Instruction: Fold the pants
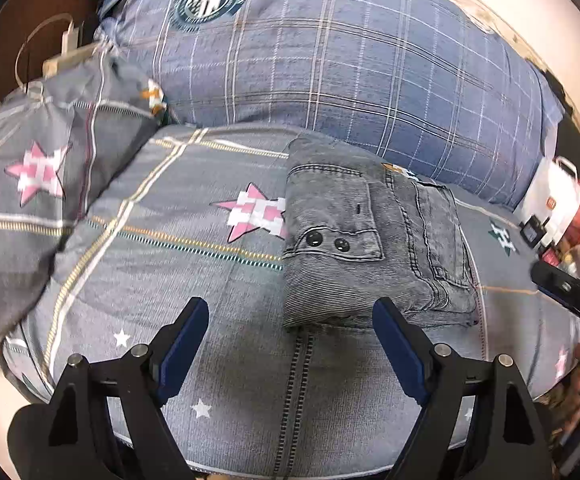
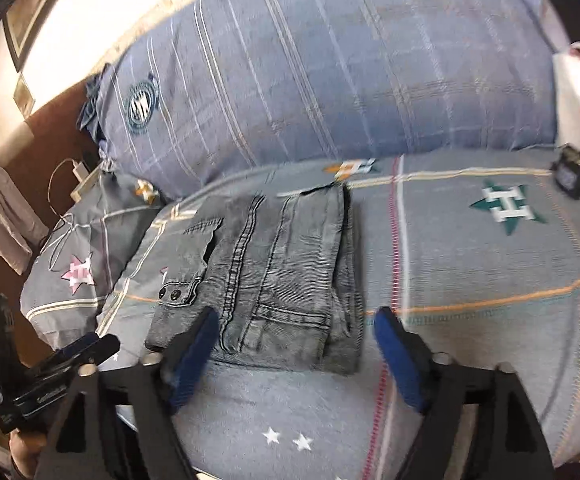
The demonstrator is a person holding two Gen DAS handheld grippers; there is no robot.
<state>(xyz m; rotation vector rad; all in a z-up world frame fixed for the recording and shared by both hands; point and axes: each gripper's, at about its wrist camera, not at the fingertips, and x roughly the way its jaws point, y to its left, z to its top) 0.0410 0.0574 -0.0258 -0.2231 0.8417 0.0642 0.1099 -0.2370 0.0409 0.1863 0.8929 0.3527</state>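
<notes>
The grey denim pants [image 1: 369, 240] lie folded into a compact stack on the grey star-print bedspread [image 1: 218, 288], flap pocket with two snaps on top. My left gripper [image 1: 290, 312] hangs open just in front of the stack's near edge, nothing between its blue pads. In the right wrist view the same pants [image 2: 274, 276] sit ahead, and my right gripper [image 2: 295, 322] is open over the stack's near end, its pads clear of the cloth. The right gripper's tip shows at the left wrist view's right edge [image 1: 569, 292]; the left gripper shows low left in the right wrist view [image 2: 66, 368].
A large blue plaid pillow [image 1: 329, 60] fills the back of the bed. A star-print pillow [image 1: 38, 172] lies at the left with a white charger and cable [image 1: 66, 44] behind it. A white bag [image 1: 553, 196] and small items stand at the right.
</notes>
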